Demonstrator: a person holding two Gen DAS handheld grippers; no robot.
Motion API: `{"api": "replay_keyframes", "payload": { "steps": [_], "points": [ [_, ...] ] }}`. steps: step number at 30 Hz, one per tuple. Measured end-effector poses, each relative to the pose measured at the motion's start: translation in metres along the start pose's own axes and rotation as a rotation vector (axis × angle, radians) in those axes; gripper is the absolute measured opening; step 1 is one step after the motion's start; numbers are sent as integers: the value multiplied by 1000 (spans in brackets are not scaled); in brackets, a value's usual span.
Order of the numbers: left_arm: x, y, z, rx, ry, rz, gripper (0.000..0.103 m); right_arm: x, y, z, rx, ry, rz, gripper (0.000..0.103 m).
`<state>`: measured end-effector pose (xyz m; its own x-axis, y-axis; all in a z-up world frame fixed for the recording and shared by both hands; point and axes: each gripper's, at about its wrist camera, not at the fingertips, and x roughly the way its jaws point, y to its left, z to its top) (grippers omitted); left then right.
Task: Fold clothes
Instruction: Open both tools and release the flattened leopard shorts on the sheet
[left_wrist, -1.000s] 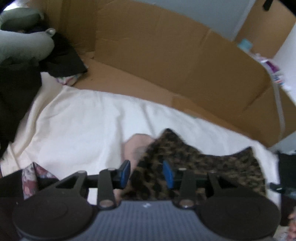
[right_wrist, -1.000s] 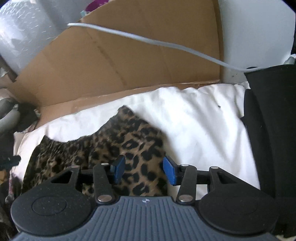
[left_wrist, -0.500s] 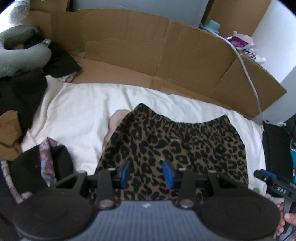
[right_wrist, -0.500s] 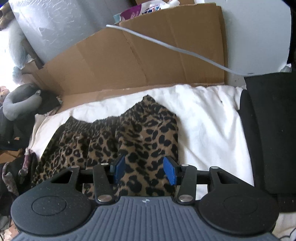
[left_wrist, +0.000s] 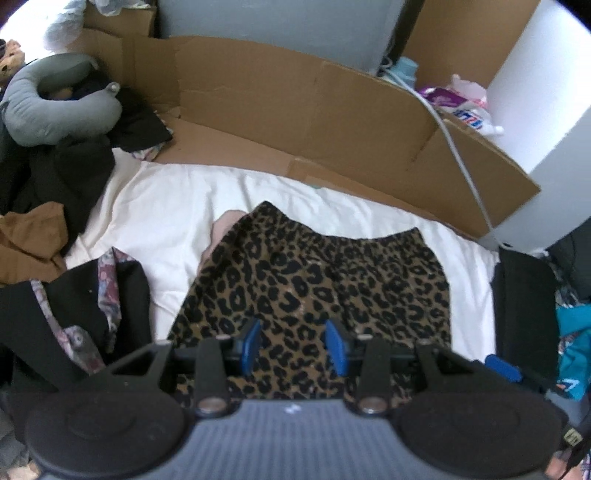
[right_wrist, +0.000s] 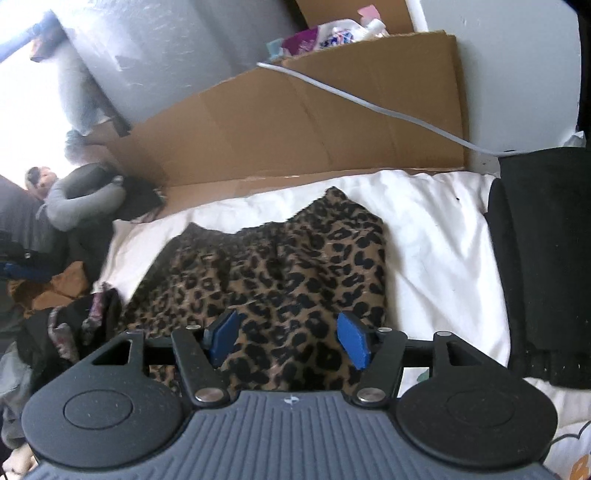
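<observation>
The left gripper (left_wrist: 293, 345) is seen with its blue pads (left_wrist: 251, 341) spread apart and nothing held between them; it is poised above the near part of the leopard-print shorts (left_wrist: 314, 280). The right gripper (right_wrist: 286, 339) is likewise spread wide, its blue pads (right_wrist: 352, 339) parted over the same garment (right_wrist: 273, 273), and no cloth is pinched. Whether either gripper touches the fabric cannot be told from these views.

The shorts are laid out flat on a white sheet (left_wrist: 166, 218), with the gathered waistband turned away from the grippers. A pale pink piece of cloth (left_wrist: 221, 229) is seen peeking out from under the left edge of the shorts.

To the left of the sheet, a black garment with a floral lining (left_wrist: 85, 295) is heaped, and beyond it a brown garment (left_wrist: 33, 236) and further dark clothes are piled. A grey neck pillow (left_wrist: 48, 107) is seen at the far left. On the right of the sheet a black folded item (right_wrist: 543, 258) is placed, just beside the sheet's edge. Behind everything a flattened cardboard box (left_wrist: 295, 110) is propped, and a grey cable (right_wrist: 369, 107) is draped across it.
</observation>
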<state>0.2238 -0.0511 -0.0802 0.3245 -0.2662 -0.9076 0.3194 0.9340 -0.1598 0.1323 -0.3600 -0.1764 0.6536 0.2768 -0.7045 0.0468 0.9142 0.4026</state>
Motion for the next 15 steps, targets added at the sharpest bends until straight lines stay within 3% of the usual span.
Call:
{"api": "replay_keyframes", "payload": {
  "steps": [9, 15],
  "points": [
    [-21, -11, -24, 10, 41, -24, 42, -30, 6, -22, -11, -24, 23, 72],
    [-31, -9, -48, 55, 94, -21, 45, -32, 4, -36, -29, 10, 61, 72]
  ]
}}
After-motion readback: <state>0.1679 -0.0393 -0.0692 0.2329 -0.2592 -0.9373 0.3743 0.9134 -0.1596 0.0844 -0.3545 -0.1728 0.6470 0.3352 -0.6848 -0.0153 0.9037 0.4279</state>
